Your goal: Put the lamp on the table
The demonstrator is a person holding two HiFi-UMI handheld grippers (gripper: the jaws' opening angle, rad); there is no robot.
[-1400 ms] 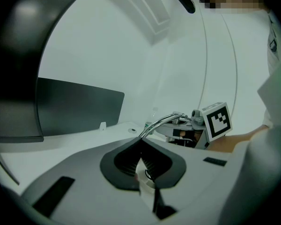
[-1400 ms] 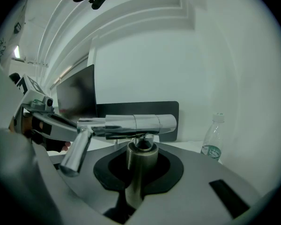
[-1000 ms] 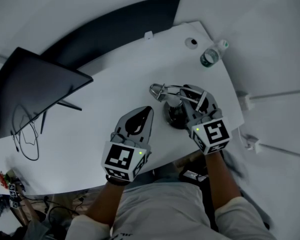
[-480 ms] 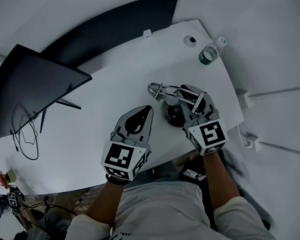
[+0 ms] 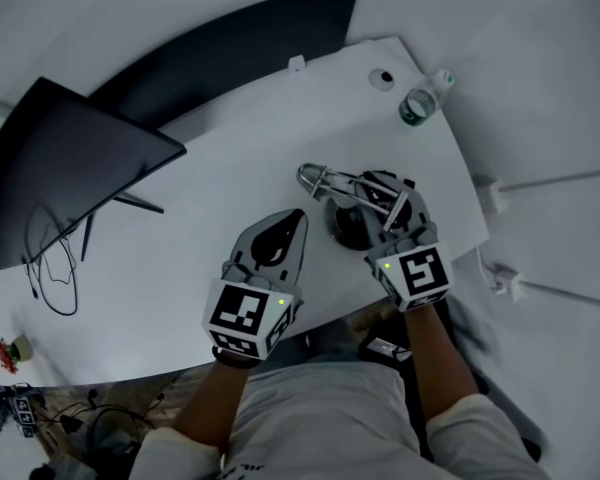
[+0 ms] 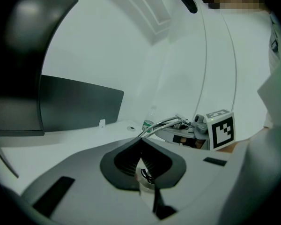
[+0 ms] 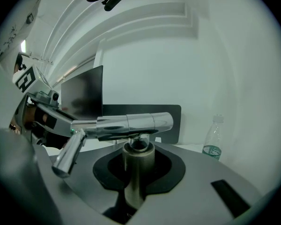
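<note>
Head view, from the left: the left gripper (image 5: pixel 293 222) lies low over the white table (image 5: pixel 220 158), its dark ribbed pads pressed together at the tips with nothing between them. It looks idle in this step.

To its right, the lamp (image 5: pixel 348 226) stands with its round dark base apparently on the tabletop, close to the near edge. The right gripper (image 7: pixel 138 159) has the lamp's upright post (image 7: pixel 133 182) between its jaws, which are only narrowly apart and starting to ease open. The pads seem to touch the post on both sides. The chrome head (image 7: pixel 131 124) runs crosswise just beyond the jaw tips, and a short chrome arm (image 7: pixel 69 154) slants down to their left.

I judge this to be the release. The next move needs the jaws wide enough to clear the post, then a straight pull back without nudging it.

The post is a smooth, dull metal cylinder and the head is polished and mirror-bright. Both are hard and slippery. The table is matte and flat.
</note>
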